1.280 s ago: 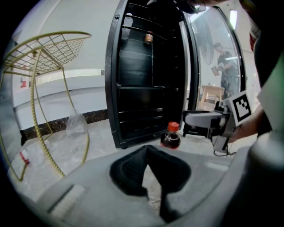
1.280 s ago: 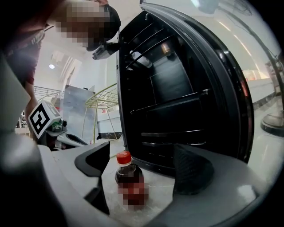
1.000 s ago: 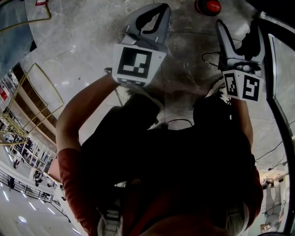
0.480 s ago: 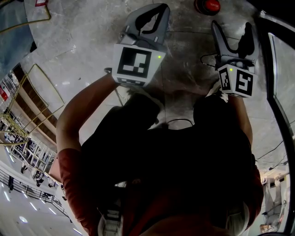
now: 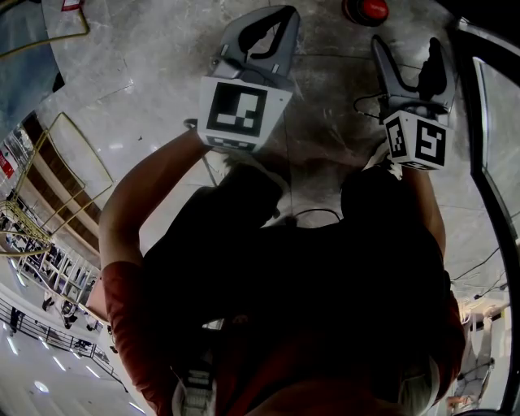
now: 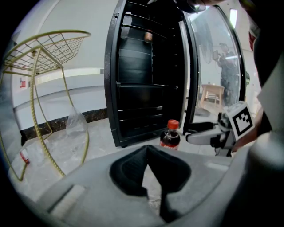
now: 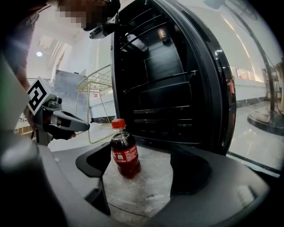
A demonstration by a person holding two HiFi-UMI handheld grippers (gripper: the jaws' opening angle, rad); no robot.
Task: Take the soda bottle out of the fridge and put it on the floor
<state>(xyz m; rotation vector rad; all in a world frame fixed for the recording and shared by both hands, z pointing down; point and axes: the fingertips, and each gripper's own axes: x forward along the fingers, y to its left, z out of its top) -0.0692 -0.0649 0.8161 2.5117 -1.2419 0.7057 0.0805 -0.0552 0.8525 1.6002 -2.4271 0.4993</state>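
Observation:
A soda bottle (image 7: 125,153) with a red cap and dark drink stands upright on the marble floor in front of the open black fridge (image 7: 168,88). My right gripper (image 7: 142,163) is open, its jaws wide apart just short of the bottle and not touching it. In the head view only the bottle's red cap (image 5: 370,10) shows, beyond the right gripper (image 5: 410,58). The left gripper (image 5: 276,15) is shut with nothing in it, held to the left of the bottle. The left gripper view shows the bottle (image 6: 170,138) past the shut jaws, with the fridge (image 6: 142,80) behind it.
The fridge's glass door (image 6: 213,66) stands swung open on the right. A gold wire stand (image 6: 44,53) and a clear plastic bag (image 6: 73,126) are left of the fridge. A thin cable (image 5: 366,101) lies on the floor near the right gripper.
My right gripper has shifted slightly left and forward in the head view. The bottle and the left gripper have stayed where they were.

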